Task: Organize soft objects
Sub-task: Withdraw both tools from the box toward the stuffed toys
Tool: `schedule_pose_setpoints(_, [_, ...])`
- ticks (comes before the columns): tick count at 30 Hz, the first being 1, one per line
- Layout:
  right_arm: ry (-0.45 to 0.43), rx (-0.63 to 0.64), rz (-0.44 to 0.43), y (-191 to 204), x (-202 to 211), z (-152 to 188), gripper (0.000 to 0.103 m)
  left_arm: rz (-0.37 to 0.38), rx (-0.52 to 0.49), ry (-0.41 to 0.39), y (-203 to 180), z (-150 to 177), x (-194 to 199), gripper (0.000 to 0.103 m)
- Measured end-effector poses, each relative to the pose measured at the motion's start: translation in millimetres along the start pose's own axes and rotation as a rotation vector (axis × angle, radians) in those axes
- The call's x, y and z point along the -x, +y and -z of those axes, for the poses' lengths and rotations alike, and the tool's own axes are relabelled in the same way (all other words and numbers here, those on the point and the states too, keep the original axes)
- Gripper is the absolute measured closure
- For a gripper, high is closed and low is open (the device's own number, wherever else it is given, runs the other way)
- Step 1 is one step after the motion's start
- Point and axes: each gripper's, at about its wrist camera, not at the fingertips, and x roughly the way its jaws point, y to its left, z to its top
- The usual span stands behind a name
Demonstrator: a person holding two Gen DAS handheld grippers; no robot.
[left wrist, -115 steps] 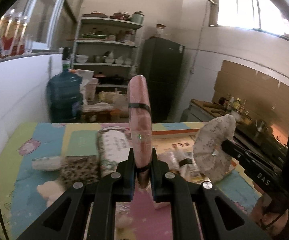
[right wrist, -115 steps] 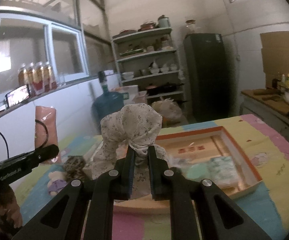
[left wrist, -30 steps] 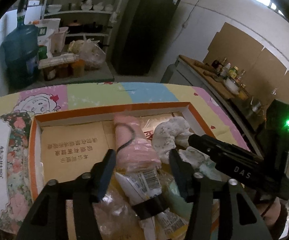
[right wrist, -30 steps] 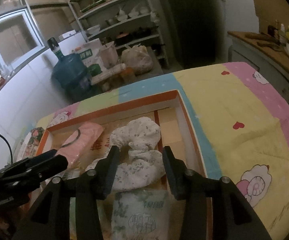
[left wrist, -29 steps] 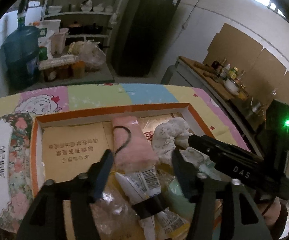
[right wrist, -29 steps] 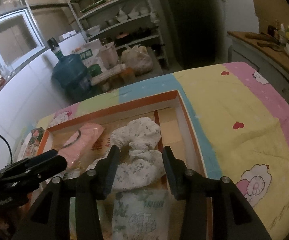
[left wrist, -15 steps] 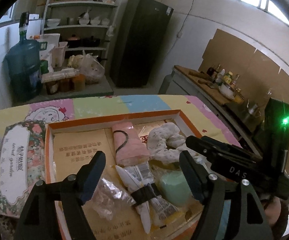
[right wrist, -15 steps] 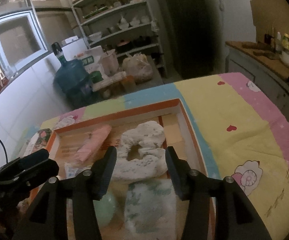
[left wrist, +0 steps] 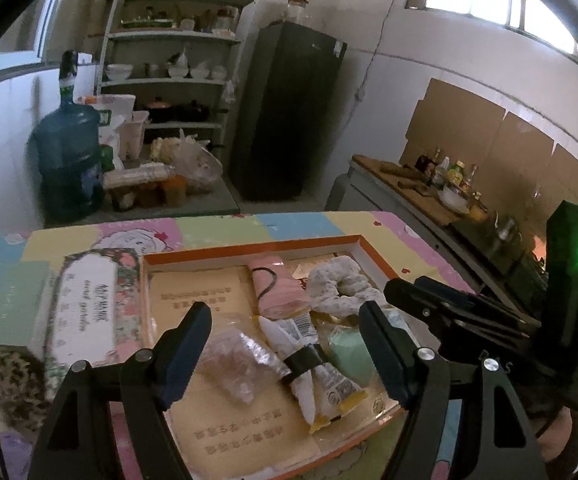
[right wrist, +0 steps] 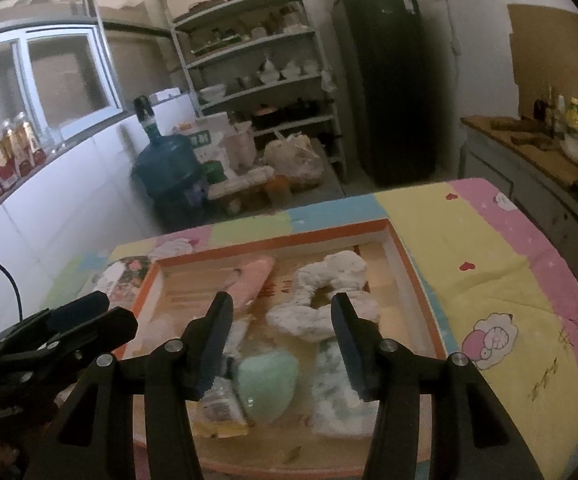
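I see the worktop, under a pastel cartoon cover, bearing an orange-rimmed tray. Inside the tray lie a white floral scrunchie, a pink rolled cloth just left of it, and a mint-green soft piece nearer me. My left hand-held gripper hangs above the tray, released and empty. My right hand-held gripper likewise stands released, with nothing clamped between its fingers.

Both pieces released into the tray

We now see the pink roll and floral scrunchie lying in the orange tray, both grippers empty.
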Motion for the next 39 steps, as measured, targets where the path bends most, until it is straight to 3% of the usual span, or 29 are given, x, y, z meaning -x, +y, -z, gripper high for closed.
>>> schedule_pose_setpoints(14, [-0.124, 0.104, -0.033, 57.7, 51.1, 18.5, 0.050, -0.064, -0.040, -0.133, 8.8, 14.1, 65.1, 0.027])
schedule_pose_setpoints(22, [-0.163, 0.139, -0.065, 84.6, 70.0, 30.4, 0.049, -0.069, -0.036, -0.159, 17.0, 23.0, 92.9, 0.027])
schedule_pose_setpoints(39, [-0.190, 0.189, -0.113, 145.0, 79.9, 64.2, 0.049, -0.180, -0.029, -0.215, 55.5, 60.3, 145.8, 0.027])
